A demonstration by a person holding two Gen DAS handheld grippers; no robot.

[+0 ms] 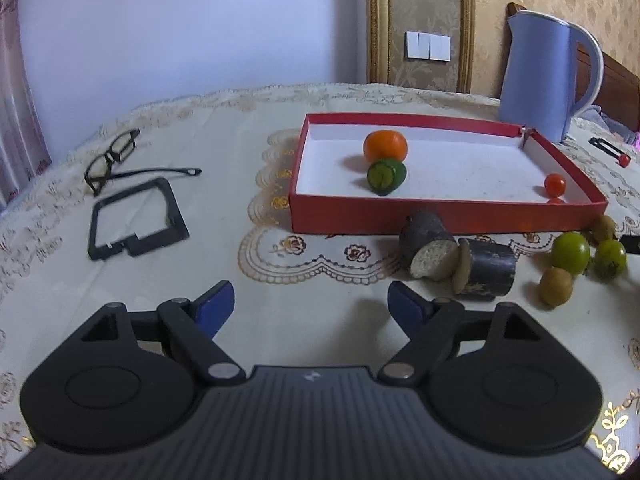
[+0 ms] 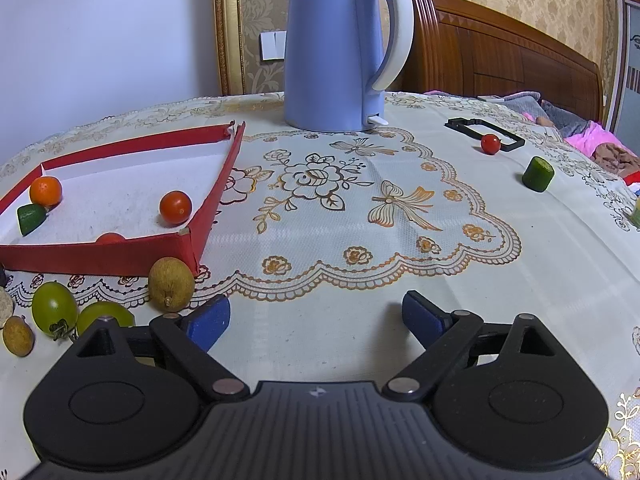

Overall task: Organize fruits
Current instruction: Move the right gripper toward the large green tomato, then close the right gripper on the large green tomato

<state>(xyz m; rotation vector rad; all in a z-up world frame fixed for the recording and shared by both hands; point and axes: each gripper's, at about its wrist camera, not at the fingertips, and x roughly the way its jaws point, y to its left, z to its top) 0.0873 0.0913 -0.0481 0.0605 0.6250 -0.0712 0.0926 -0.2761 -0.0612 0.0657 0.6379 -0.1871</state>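
A red tray with a white floor holds an orange, a green cucumber piece and a red cherry tomato. In front of the tray lie two dark cut sugarcane pieces, green tomatoes and brown longans. My left gripper is open over bare cloth, short of the tray. My right gripper is open and empty, right of the longan. Another cherry tomato and cucumber piece lie far right.
A blue kettle stands behind the tray. Black glasses and a black square frame lie at the left. Another black frame lies near the far tomato. A wooden headboard and bedding lie beyond the table.
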